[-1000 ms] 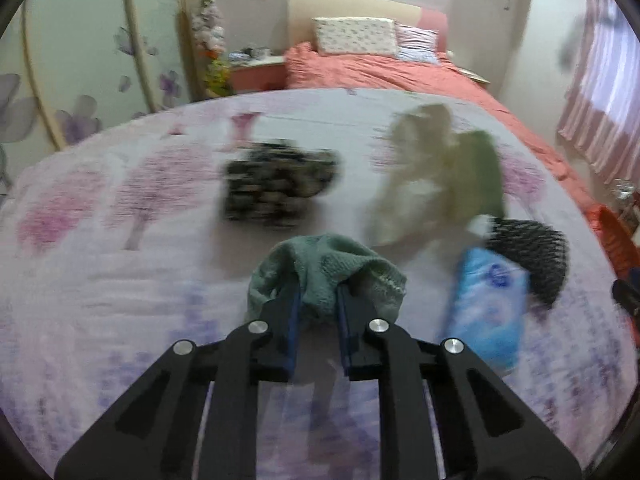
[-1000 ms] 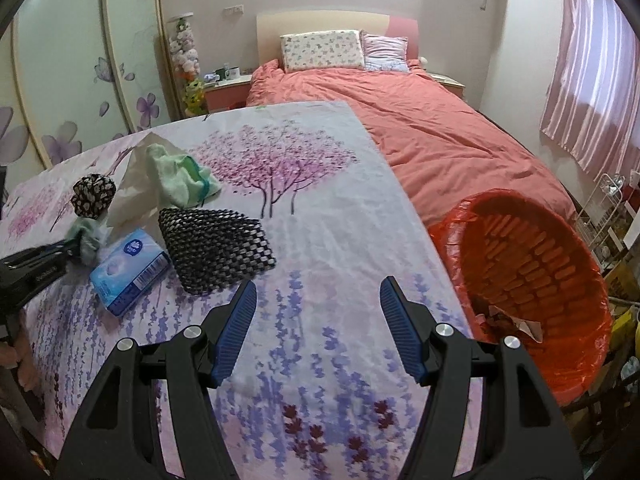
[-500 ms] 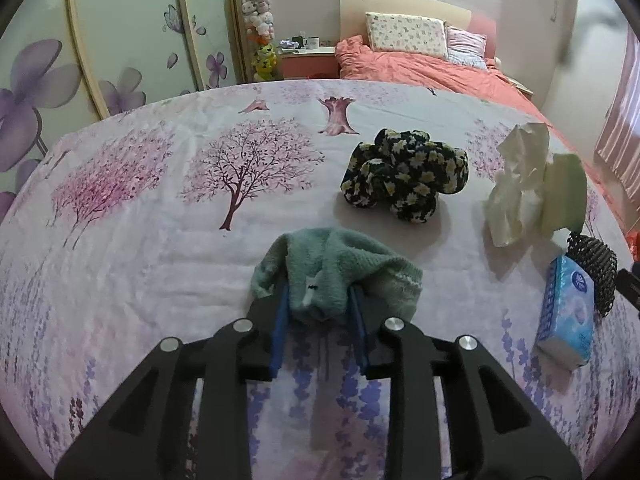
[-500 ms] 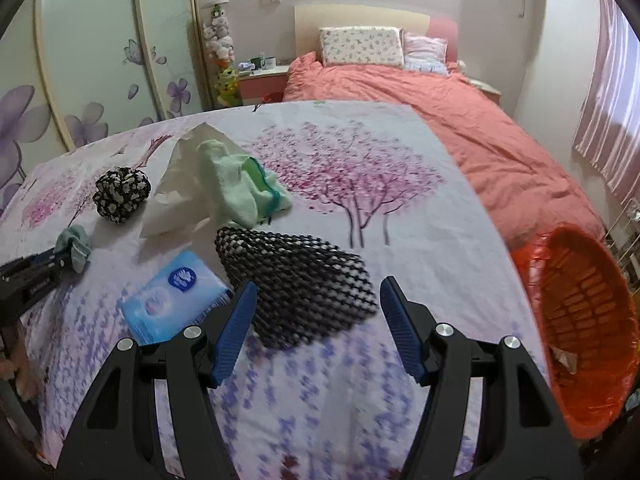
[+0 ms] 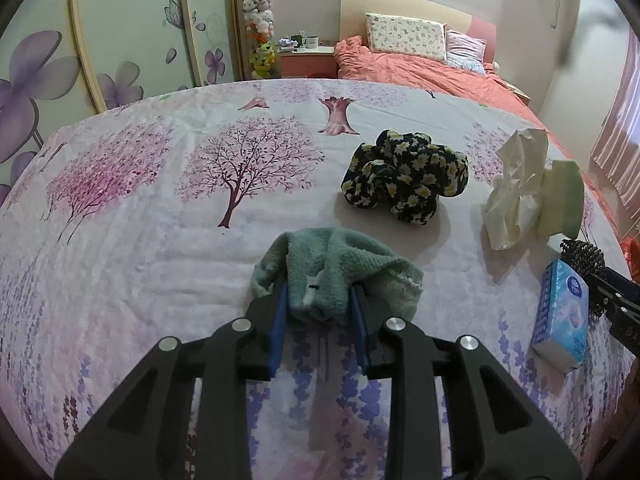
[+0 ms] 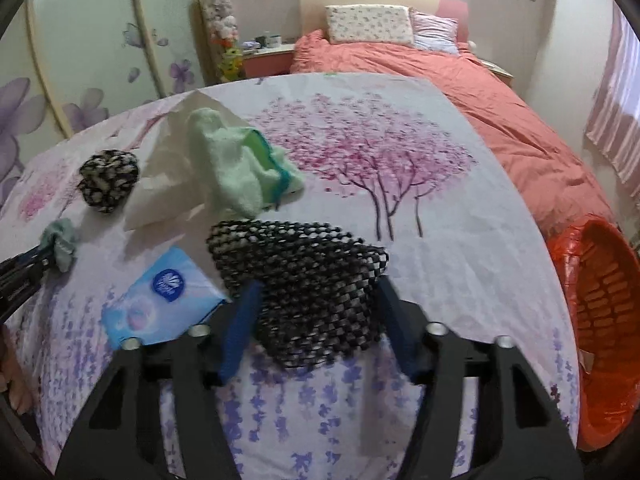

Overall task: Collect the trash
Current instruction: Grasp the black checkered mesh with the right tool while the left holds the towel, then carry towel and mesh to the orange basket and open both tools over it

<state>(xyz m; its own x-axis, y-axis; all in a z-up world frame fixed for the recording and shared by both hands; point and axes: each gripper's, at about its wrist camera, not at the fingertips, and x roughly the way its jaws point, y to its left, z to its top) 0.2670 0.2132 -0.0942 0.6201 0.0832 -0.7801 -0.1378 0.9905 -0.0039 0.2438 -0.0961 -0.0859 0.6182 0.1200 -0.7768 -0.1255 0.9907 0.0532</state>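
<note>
Tree-print sheet [image 6: 440, 216] with a bunch of stuff on it
black mesh piece [image 6: 304, 276] at centre, blue tissue pack [image 6: 160, 300] lower left, pale green cloth [image 6: 236, 168] and white tissue [image 6: 172, 184] above, floral scrunchie [image 6: 106, 180] and teal sock [image 6: 60, 242] far left

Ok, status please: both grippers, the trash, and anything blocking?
Left gripper: jaws just opening, green cloth between them, touching both. Right gripper: jaws just closing around black mesh, not pinched yet. Nothing blocks the orange basket.

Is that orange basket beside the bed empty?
Nearly empty: the orange basket shows bare lattice walls, with only a small pale scrap low inside.
</note>
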